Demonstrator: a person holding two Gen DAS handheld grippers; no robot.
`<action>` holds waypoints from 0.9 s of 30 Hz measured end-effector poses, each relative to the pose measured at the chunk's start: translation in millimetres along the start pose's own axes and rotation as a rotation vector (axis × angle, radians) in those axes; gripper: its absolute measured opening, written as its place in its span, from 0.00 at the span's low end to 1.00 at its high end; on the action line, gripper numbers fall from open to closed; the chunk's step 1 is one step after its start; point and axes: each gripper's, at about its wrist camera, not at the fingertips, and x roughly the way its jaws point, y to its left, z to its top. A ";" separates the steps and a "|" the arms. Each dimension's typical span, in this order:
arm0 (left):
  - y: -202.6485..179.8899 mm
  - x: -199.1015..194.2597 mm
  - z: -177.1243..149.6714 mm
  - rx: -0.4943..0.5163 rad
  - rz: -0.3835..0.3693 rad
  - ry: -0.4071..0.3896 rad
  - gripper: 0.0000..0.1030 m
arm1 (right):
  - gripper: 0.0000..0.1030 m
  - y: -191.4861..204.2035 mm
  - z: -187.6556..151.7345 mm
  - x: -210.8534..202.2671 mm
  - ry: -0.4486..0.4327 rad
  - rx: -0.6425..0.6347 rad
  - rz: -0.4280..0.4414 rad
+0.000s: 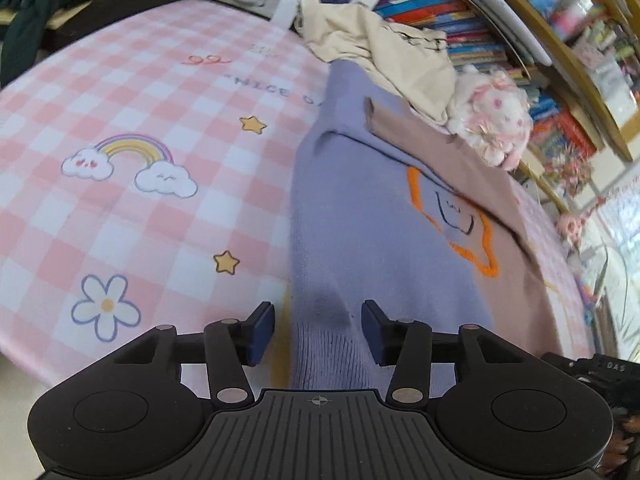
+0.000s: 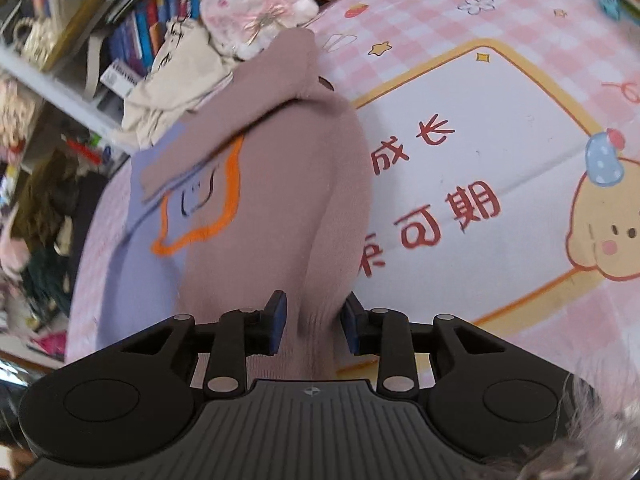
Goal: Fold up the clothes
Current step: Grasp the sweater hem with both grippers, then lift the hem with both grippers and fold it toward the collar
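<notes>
A knit sweater [image 1: 360, 220], lavender on one half and mauve-brown on the other, with an orange star outline and a small face, lies lengthwise on the pink checked mat [image 1: 140, 208]. My left gripper [image 1: 318, 330] stands open over its lavender ribbed hem, which lies between the blue pads; the left pad is clear of the cloth. In the right wrist view the sweater's mauve side [image 2: 272, 208] runs up from my right gripper [image 2: 314, 322]. Its jaws are a little apart around a ridge of mauve cloth, and I see no firm pinch.
A crumpled cream garment [image 1: 380, 48] and a pink-and-white plush toy [image 1: 492, 120] lie at the sweater's far end. Shelves of books [image 1: 460, 20] stand behind them. The printed mat [image 2: 500, 140] stretches to the right of the sweater, and dark clothes are piled past its far left corner.
</notes>
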 end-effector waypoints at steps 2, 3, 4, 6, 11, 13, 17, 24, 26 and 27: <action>2.7 -0.5 -0.4 -0.015 -0.015 0.012 0.37 | 0.29 -0.7 1.5 2.2 0.010 0.010 0.020; 3.5 -0.6 -1.0 -0.017 -0.022 0.020 0.35 | 0.29 0.3 0.7 2.7 0.015 0.005 0.026; 4.1 -0.2 -1.9 -0.020 -0.028 0.032 0.28 | 0.29 0.9 -0.4 2.6 0.021 0.003 0.030; 5.8 1.2 -3.4 -0.030 -0.032 0.055 0.15 | 0.29 1.6 -2.9 2.3 0.034 0.003 0.040; 6.9 -3.2 4.5 -0.025 -0.005 0.058 0.04 | 0.10 5.7 -0.6 -6.5 0.024 -0.049 -0.009; 1.4 -7.8 9.0 0.019 -0.020 0.053 0.04 | 0.10 11.7 -0.8 -17.1 -0.007 -0.092 -0.008; 2.1 -2.8 11.5 0.053 -0.054 0.096 0.05 | 0.12 13.9 -5.5 -15.1 0.020 -0.101 -0.018; 26.9 8.4 11.2 -0.081 -0.112 0.148 0.09 | 0.21 -2.0 -11.8 -6.7 0.050 0.017 -0.001; 32.9 10.3 8.4 -0.123 -0.136 0.152 0.07 | 0.18 -4.5 -13.4 -7.6 0.055 0.050 0.003; 34.9 11.1 7.4 -0.137 -0.146 0.155 0.05 | 0.11 -5.6 -13.9 -7.9 0.061 0.066 0.000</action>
